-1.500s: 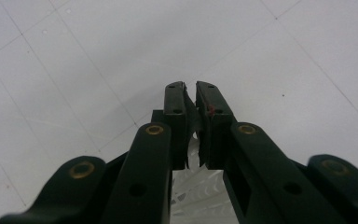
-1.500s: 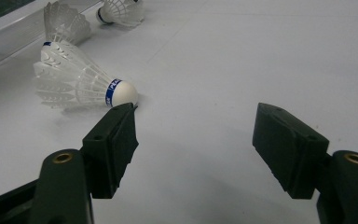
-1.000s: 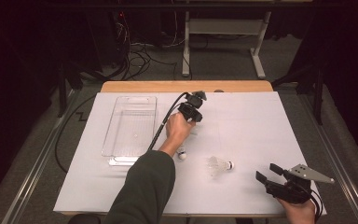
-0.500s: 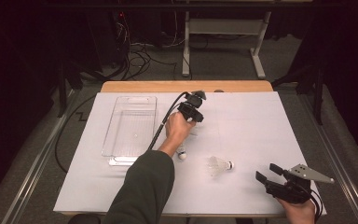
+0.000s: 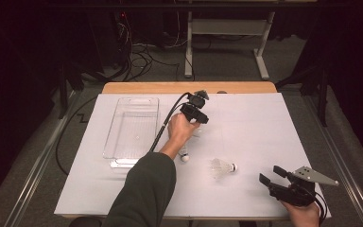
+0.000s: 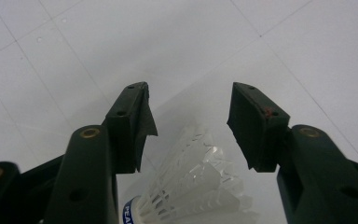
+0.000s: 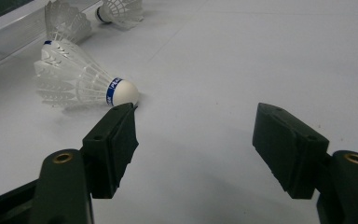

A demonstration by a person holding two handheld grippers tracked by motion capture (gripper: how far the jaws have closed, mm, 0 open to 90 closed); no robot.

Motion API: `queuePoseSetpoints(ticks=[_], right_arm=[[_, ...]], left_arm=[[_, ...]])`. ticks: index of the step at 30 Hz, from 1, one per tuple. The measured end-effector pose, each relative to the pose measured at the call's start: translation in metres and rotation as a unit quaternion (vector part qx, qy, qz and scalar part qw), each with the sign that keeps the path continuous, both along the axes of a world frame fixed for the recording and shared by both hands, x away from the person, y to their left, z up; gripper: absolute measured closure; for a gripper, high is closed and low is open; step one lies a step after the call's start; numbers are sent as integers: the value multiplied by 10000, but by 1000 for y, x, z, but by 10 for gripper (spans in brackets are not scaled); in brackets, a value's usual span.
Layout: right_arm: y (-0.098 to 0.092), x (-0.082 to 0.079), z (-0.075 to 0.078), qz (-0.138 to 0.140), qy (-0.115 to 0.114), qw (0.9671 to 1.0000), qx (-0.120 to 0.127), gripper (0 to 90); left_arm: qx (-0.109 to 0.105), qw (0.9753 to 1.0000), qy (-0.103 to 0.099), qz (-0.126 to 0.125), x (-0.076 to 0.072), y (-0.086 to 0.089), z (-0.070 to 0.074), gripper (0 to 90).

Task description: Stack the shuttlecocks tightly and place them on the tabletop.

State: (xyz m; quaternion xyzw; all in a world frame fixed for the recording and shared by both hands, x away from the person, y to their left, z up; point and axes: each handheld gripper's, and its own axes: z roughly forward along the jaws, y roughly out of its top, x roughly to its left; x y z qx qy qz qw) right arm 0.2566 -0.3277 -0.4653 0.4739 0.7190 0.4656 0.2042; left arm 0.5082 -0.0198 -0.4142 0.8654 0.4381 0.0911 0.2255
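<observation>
Two claws gape wide and empty: your left claw (image 6: 189,126) straddles a shuttlecock (image 6: 191,186) mid-tabletop, so lower and pinch its feathers, probably for the clear tray (image 5: 133,127), while your right claw (image 5: 273,176) waits at the near right corner.

Your left gripper (image 5: 199,118) hangs over mid-counter (image 5: 255,127), near the far edge, just right of the clear tray (image 5: 133,130). One shuttlecock (image 5: 185,153) lies under your left wrist, another (image 5: 223,167) right of it, cork pointing right. Your right gripper (image 5: 272,176) sits at the near right corner, jaws apart, aimed toward that shuttlecock.
</observation>
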Motion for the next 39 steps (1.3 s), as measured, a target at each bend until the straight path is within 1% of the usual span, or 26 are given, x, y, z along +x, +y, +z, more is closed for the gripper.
queuePoseSetpoints(ticks=[2, 3, 4, 8, 12, 14, 17, 20, 26, 34, 38, 39], right_arm=[[0, 0, 0, 0, 6, 10000, 0, 310], [0, 0, 0, 0, 4, 10000, -5, 310], [0, 0, 0, 1, 8, 10000, -5, 310], [0, 0, 0, 5, 6, 10000, -7, 310], [0, 0, 0, 12, 3, 10000, -15, 310], [0, 0, 0, 10, 4, 10000, -16, 310], [0, 0, 0, 2, 6, 10000, -13, 311], [0, 0, 0, 7, 10, 10000, -21, 310], [1, 0, 0, 0, 11, 10000, -29, 310], [0, 0, 0, -12, 11, 10000, -34, 310], [0, 0, 0, -28, 19, 10000, -22, 310], [0, 0, 0, -28, 18, 10000, -23, 310]], left_arm=[[-13, 10000, 9, -9, -1, 1, 1, 468], [-34, 10000, -7, -11, -1, 1, 3, 461], [-99, 9999, -33, 11, -2, 1, 3, 458], [-170, 9998, -80, -34, -4, 3, 9, 446], [-249, 9996, -74, -76, -7, 5, 14, 433], [-256, 9996, -74, -89, -9, 6, 17, 426], [-338, 9993, -92, -86, -12, 9, 18, 420], [-397, 9992, -43, -91, -14, 13, 19, 409], [-450, 9989, -103, -67, -19, 24, 23, 396], [-558, 9983, -123, -66, -26, 33, 25, 386], [-563, 9983, -89, -130, -31, 35, 25, 393], [-609, 9980, -116, -120, -33, 36, 25, 395]])
